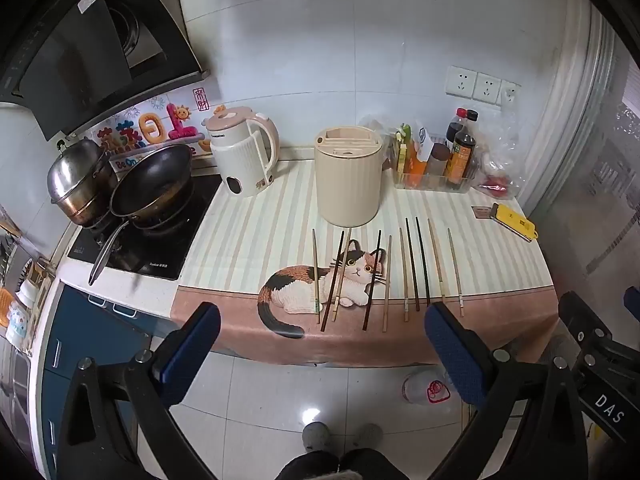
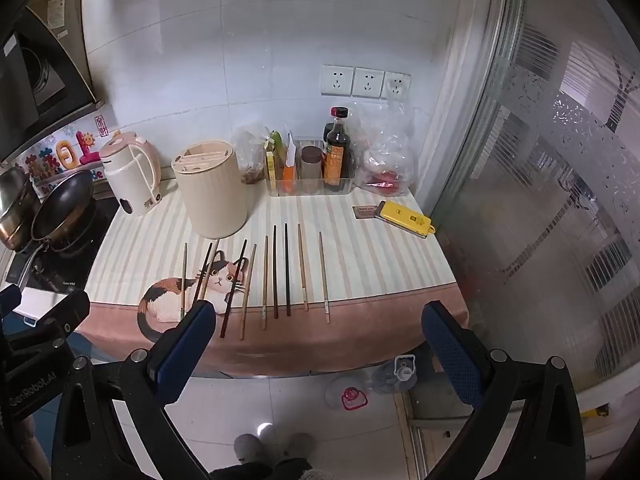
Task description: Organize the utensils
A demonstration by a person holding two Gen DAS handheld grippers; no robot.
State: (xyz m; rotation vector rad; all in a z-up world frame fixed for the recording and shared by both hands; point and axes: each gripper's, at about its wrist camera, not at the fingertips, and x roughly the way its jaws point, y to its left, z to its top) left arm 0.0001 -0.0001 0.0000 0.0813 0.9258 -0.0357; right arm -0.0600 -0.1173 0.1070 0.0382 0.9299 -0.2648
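Slippers [image 1: 316,436] and dark trouser legs show at the bottom edge, cut off by the frame. Left hand-held gripper [image 1: 320,344] and right hand-held gripper [image 2: 316,344] both hang before the table [image 2: 360,248] edge, spread fully wide and empty. Chopsticks [image 2: 275,272], light and dark, lie in a row on the cat-print cloth [image 1: 240,240]; the right gripper's finger [image 2: 180,352] hides some near ends. Behind stands the cream slotted holder [image 1: 347,180]. Farther bags [image 2: 384,152] are too crumpled to read.
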